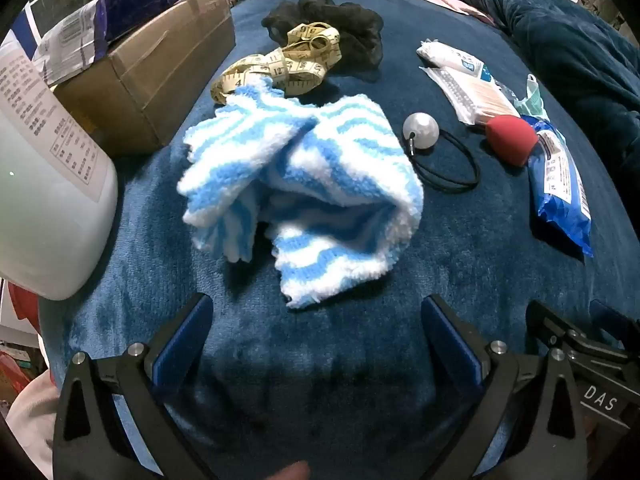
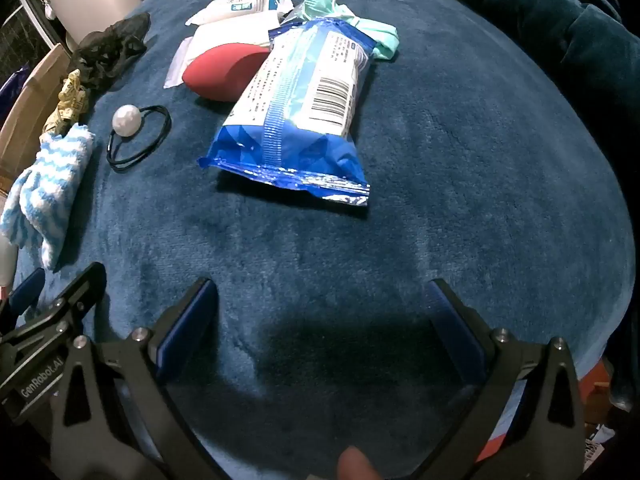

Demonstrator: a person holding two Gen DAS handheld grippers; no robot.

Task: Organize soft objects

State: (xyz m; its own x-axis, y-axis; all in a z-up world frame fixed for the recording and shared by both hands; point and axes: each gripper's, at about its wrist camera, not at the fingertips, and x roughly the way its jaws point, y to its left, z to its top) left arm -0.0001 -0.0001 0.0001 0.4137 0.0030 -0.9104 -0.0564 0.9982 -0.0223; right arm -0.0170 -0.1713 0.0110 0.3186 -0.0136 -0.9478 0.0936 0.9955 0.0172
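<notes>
A dark blue plush blanket [image 1: 460, 240] covers the whole work surface, and every item lies on it. At the far right a bunched teal fleece cover [image 1: 568, 40] runs out of view. On the left edge stand 1 large white container [image 1: 44, 184], cut off by the frame with print too small to read, and 1 brown cardboard box [image 1: 160, 60] with a partly hidden purple and white bag [image 1: 100, 12] on top.

In the centre, just ahead of the left gripper [image 1: 316, 340], lies 1 crumpled blue and white striped fluffy cloth [image 1: 304, 184]. Its far corner overlaps 1 coiled yellow measuring tape [image 1: 288, 64], which in turn rests against 1 black mesh bundle [image 1: 340, 20].

To the right lies 1 blue wipes packet [image 2: 296, 108], directly ahead of the right gripper [image 2: 320, 320]. Its far end covers part of 1 red sponge [image 2: 224, 72] and 1 mint green face mask [image 2: 352, 20]. Behind these are 2 white packets [image 2: 240, 4], their labels illegible.

Between cloth and sponge sits 1 black hair tie with a pearl bead [image 1: 420, 130].

Both grippers hover with fingers spread wide, holding nothing.
</notes>
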